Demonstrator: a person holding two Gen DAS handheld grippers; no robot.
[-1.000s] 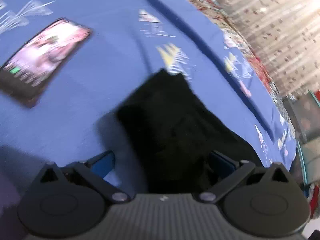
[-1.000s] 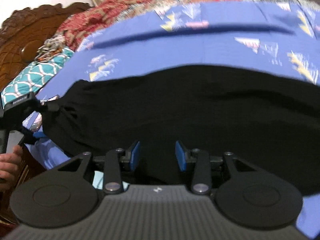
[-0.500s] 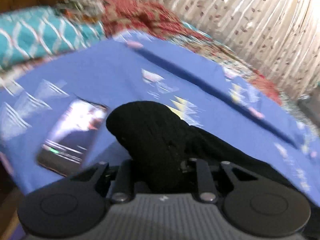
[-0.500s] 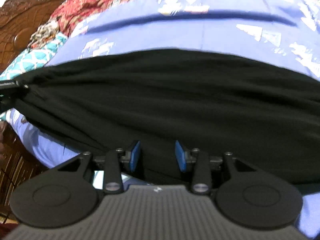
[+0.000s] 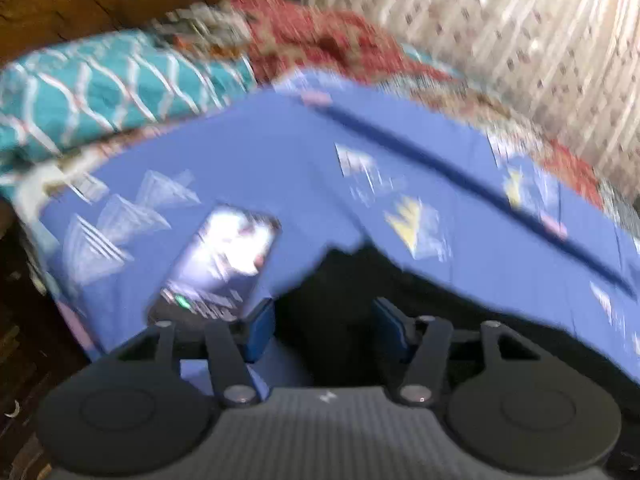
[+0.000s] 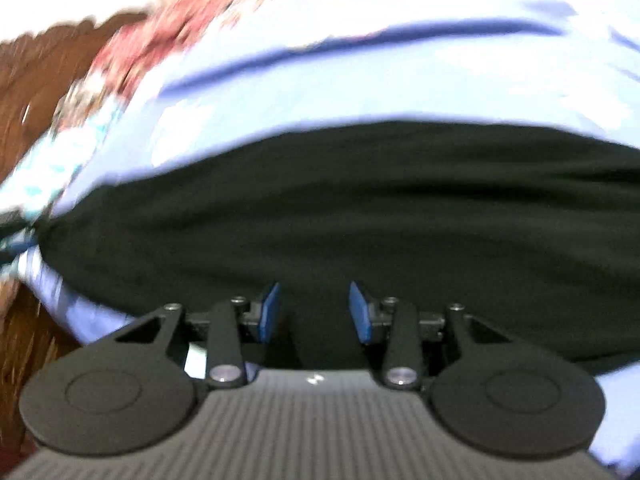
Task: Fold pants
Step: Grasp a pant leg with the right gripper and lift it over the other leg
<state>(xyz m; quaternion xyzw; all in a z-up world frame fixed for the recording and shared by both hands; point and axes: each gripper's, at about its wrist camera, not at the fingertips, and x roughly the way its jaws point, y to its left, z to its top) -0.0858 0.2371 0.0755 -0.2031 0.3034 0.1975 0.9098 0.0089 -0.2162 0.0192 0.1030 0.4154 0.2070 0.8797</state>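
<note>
left wrist view: the left gripper [image 5: 324, 330] has just been opening, its blue pads apart with black pants [image 5: 420, 304] cloth lying between them, not pinched. the pants spread from lower centre to the lower right over a blue bedsheet [image 5: 260, 168]. a lit phone [image 5: 220, 264] lies left of centre. right wrist view: the right gripper [image 6: 314, 312] stands part open over the pants [image 6: 360, 208], which fill the middle of the frame; whether the pads press the cloth i cannot tell.
</note>
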